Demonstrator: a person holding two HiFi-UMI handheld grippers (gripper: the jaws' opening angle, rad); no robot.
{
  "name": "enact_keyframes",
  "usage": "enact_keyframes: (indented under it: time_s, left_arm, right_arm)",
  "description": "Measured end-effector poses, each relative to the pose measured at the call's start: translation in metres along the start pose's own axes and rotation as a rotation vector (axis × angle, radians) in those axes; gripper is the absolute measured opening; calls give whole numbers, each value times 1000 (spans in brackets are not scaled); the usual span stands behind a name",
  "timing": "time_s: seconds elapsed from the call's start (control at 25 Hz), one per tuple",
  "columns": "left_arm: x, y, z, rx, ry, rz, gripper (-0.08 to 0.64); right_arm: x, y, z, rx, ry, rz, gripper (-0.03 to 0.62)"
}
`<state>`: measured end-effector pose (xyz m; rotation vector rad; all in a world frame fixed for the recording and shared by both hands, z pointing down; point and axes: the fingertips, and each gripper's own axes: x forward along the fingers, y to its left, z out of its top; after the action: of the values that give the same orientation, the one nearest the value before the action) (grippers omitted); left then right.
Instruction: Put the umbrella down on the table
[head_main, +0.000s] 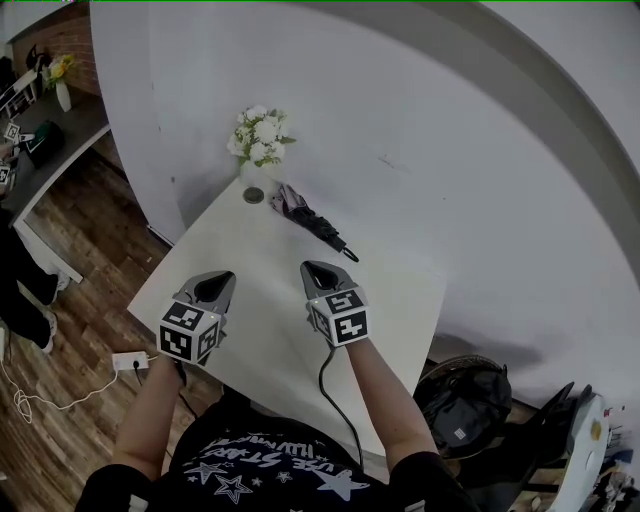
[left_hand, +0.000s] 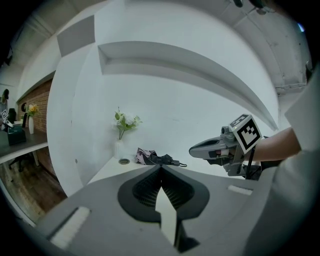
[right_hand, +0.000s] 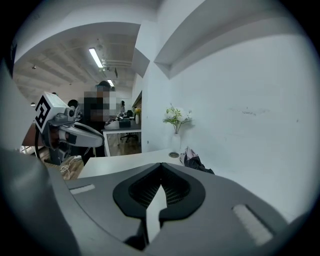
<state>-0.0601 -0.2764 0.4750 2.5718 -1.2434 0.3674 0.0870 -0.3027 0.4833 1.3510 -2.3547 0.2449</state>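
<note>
A folded dark umbrella (head_main: 312, 220) with a pinkish patch lies flat on the white table (head_main: 262, 330), at the far side near the wall. It also shows in the left gripper view as the umbrella (left_hand: 157, 159) and in the right gripper view as the umbrella (right_hand: 196, 162). My left gripper (head_main: 216, 287) hovers over the table's near left part, jaws together and empty (left_hand: 161, 168). My right gripper (head_main: 319, 272) is beside it, a little short of the umbrella's handle end, jaws shut on nothing (right_hand: 161, 165). Neither gripper touches the umbrella.
A vase of white flowers (head_main: 259, 138) and a small round dish (head_main: 253, 195) stand at the table's far corner, against the white wall. On the floor lie a dark bag (head_main: 463, 402) to the right and a power strip (head_main: 130, 360) to the left. A person stands in the background (right_hand: 97, 117).
</note>
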Motion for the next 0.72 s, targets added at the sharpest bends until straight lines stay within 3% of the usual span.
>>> enact_keyframes:
  time_s: [0.72]
  left_arm:
    - [-83,-100,-37,-19,-25,75,3]
  right_arm:
    - [-116,35,-54,15,-3,39,12]
